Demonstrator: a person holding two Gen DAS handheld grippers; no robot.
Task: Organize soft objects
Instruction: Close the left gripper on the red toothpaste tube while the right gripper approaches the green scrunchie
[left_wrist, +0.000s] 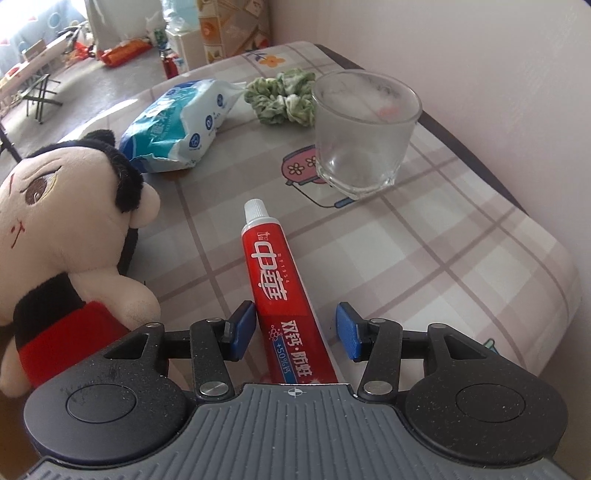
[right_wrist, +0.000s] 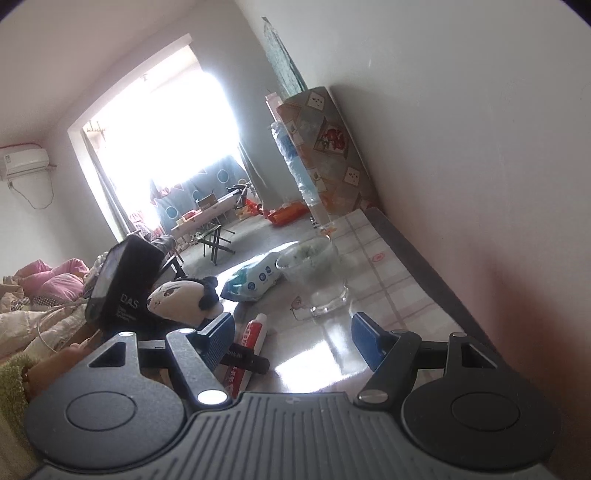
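We see the left tongs (left_wrist: 295, 328) partly open around a red toothpaste tube (left_wrist: 275, 280) lying on the checked tabletop (left_wrist: 424, 266); one pad touches it, the other stands clear (no squeeze). A plush doll (left_wrist: 74, 229) sits just left, a wet-wipes pack (left_wrist: 177, 125) and green scrunchie (left_wrist: 280, 98) beyond, beside a glass (left_wrist: 364, 133). The right tongs (right_wrist: 293, 343) gape wide, empty.

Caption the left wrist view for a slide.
Left gripper straddles a red toothpaste tube beside a plush doll, glass cup beyond.
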